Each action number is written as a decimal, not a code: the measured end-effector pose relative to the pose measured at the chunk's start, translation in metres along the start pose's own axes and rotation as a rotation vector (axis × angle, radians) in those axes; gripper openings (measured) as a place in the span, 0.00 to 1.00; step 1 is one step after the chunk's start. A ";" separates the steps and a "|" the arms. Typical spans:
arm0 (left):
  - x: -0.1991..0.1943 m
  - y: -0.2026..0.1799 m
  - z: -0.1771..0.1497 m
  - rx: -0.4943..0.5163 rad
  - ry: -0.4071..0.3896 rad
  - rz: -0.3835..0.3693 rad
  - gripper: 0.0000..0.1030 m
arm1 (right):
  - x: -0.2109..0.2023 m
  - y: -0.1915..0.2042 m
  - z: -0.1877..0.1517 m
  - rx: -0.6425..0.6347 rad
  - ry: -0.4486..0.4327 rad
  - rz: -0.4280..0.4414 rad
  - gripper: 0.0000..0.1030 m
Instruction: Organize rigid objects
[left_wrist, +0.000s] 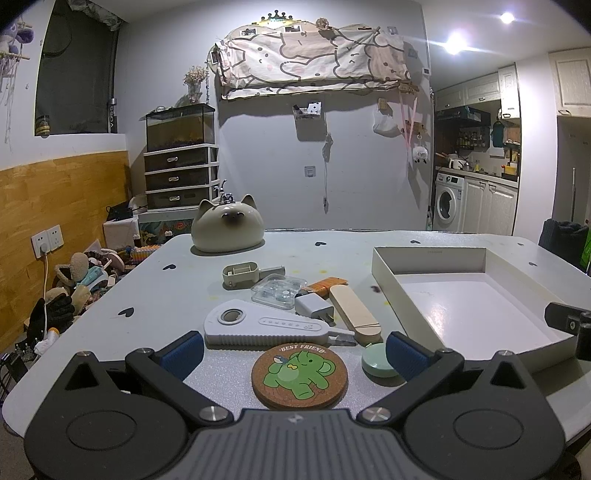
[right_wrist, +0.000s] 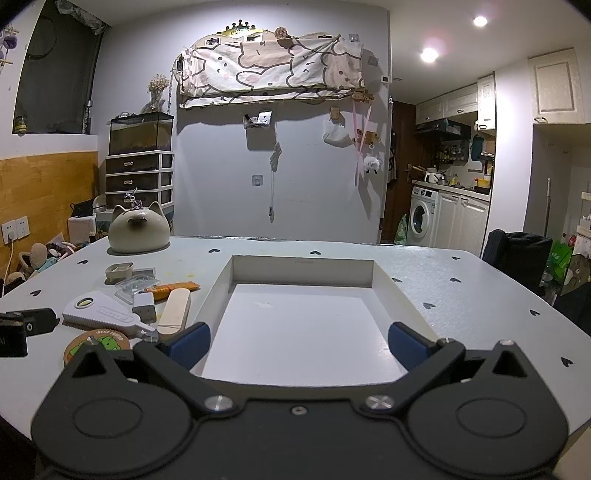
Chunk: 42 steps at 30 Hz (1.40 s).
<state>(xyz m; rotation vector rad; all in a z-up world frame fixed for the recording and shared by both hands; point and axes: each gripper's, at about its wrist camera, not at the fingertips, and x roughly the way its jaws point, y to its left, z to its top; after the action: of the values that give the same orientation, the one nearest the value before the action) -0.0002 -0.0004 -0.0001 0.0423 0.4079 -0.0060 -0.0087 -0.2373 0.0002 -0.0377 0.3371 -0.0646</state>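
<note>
My left gripper (left_wrist: 295, 352) is open, its blue pads either side of a round cork coaster (left_wrist: 299, 376) with a green elephant. Beyond it lie a white-grey comb-like tool (left_wrist: 266, 328), a green round case (left_wrist: 378, 360), a beige wooden case (left_wrist: 354, 310), a white charger plug (left_wrist: 314, 306), a clear plastic box (left_wrist: 279, 291), an orange packet (left_wrist: 327, 284) and a grey-green container (left_wrist: 242, 275). My right gripper (right_wrist: 299, 343) is open and empty over the near end of a shallow white box (right_wrist: 395, 291), which holds nothing.
A cat-shaped ceramic piece (left_wrist: 227, 229) stands at the table's far left. The white box (left_wrist: 428, 258) fills the right half of the table in the left wrist view. The right gripper's tip (left_wrist: 569, 321) shows at the right edge. Clutter lies on the floor at left.
</note>
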 end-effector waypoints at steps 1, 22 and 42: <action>0.000 0.000 0.000 0.000 0.000 0.000 1.00 | 0.000 0.000 0.000 -0.001 0.001 -0.001 1.00; 0.000 0.000 0.000 0.001 0.001 0.000 1.00 | 0.002 -0.002 -0.001 -0.003 -0.002 -0.012 1.00; 0.000 0.000 0.000 0.002 0.001 0.001 1.00 | 0.001 -0.002 -0.001 -0.006 -0.001 -0.013 1.00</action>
<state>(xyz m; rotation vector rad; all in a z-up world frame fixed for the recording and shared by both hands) -0.0001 -0.0004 -0.0001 0.0440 0.4086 -0.0054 -0.0077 -0.2394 -0.0007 -0.0460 0.3360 -0.0764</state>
